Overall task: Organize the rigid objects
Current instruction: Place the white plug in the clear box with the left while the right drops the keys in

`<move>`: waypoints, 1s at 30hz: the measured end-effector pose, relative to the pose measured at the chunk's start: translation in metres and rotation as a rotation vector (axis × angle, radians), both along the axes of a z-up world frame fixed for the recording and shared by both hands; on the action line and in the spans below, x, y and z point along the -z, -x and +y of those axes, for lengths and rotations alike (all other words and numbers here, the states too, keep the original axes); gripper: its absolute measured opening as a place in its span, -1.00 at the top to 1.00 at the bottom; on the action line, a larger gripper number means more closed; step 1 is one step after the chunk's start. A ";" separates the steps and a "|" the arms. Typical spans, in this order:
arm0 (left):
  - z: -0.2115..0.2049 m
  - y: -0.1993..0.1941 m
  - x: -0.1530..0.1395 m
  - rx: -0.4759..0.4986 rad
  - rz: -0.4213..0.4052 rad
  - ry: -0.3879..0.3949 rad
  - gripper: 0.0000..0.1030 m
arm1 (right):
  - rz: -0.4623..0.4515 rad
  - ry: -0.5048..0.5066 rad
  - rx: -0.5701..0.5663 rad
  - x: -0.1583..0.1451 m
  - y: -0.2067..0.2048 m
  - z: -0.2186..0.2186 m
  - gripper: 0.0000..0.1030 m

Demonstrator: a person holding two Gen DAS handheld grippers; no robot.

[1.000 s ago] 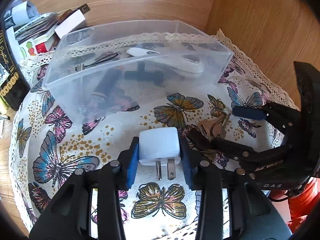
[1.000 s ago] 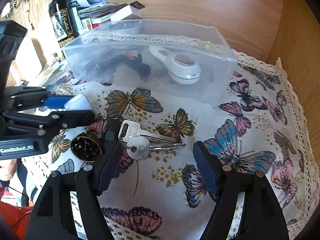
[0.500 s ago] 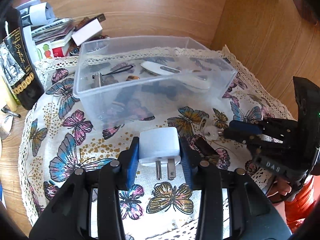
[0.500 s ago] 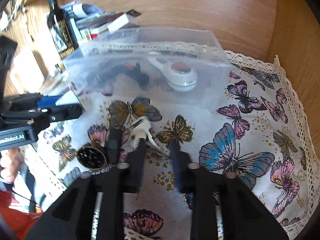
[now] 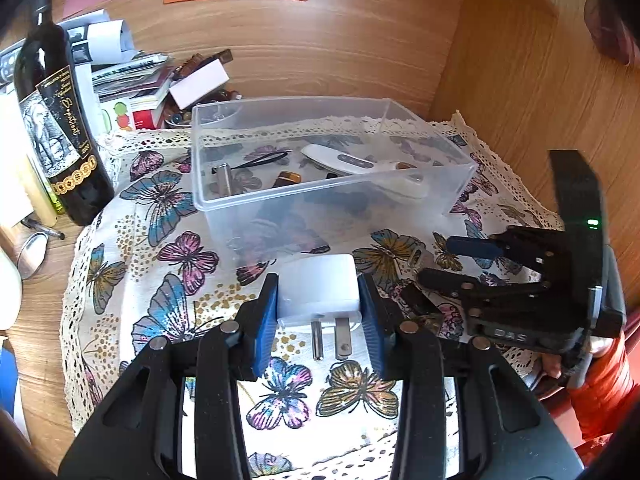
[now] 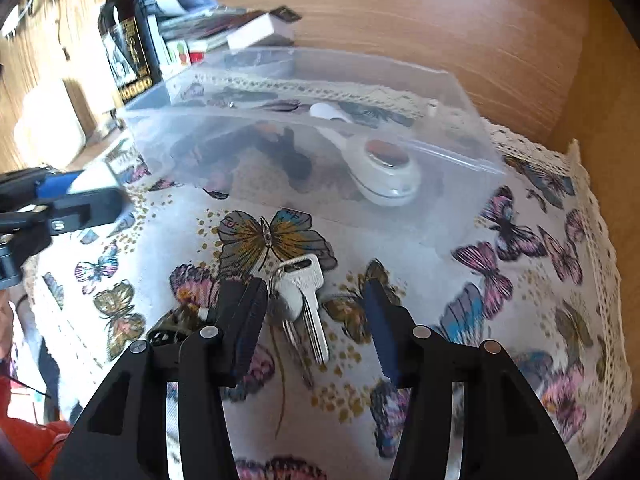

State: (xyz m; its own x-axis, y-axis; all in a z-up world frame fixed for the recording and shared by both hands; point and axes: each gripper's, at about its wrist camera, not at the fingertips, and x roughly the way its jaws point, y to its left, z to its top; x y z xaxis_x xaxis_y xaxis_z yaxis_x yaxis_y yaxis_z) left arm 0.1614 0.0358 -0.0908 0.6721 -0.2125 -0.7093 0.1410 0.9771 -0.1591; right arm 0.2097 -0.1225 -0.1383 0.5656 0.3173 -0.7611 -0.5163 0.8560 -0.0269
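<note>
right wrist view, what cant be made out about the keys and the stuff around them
- Right wrist view: motion blur; whether the right tool grips the keys is unclear.
- Right wrist view: a dark round object is half hidden by the tool's finger.
- Both views: dark items in the clear bin are blurred by its frosted wall.
- Left wrist view: the wine bottle label is too small to read.

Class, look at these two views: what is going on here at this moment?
A person is tidying small hard items into a clear plastic bin on a butterfly tablecloth. The left gripper has its jaws shut on a white plug adapter, held short of the bin. The right gripper has open jaws either side of a bunch of keys lying on the cloth. The bin already holds a white handheld device and other small items.
</note>
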 end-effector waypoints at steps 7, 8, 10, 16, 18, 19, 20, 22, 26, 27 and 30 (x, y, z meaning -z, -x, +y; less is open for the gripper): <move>0.007 0.000 0.000 -0.018 0.001 0.016 0.26 | -0.002 -0.003 -0.043 0.002 0.002 0.005 0.42; 0.007 -0.001 0.001 -0.020 0.002 0.019 0.26 | -0.009 0.000 -0.047 0.001 0.005 0.006 0.57; 0.008 -0.002 0.001 -0.021 0.004 0.026 0.26 | -0.024 0.008 -0.037 0.002 0.008 0.007 0.58; 0.007 0.000 -0.003 -0.021 -0.008 0.020 0.26 | -0.048 -0.036 -0.016 -0.011 0.013 0.000 0.86; 0.008 0.001 -0.007 -0.025 -0.020 0.017 0.26 | -0.061 -0.045 -0.005 -0.015 0.013 -0.003 0.86; 0.008 0.001 -0.009 -0.026 -0.025 0.016 0.26 | -0.070 -0.044 -0.001 -0.016 0.013 -0.004 0.87; 0.009 0.001 -0.010 -0.028 -0.030 0.016 0.26 | -0.073 -0.049 0.000 -0.017 0.013 -0.005 0.87; 0.010 0.002 -0.014 -0.032 -0.042 0.017 0.26 | -0.080 -0.064 0.000 -0.021 0.014 -0.007 0.87; 0.013 0.003 -0.022 -0.044 -0.062 0.017 0.26 | -0.121 -0.092 -0.030 -0.034 0.017 -0.011 0.87; 0.014 0.002 -0.024 -0.047 -0.067 0.020 0.26 | -0.134 -0.101 -0.027 -0.039 0.017 -0.012 0.87; 0.017 0.000 -0.032 -0.058 -0.088 0.015 0.26 | -0.178 -0.121 -0.015 -0.054 0.018 -0.014 0.87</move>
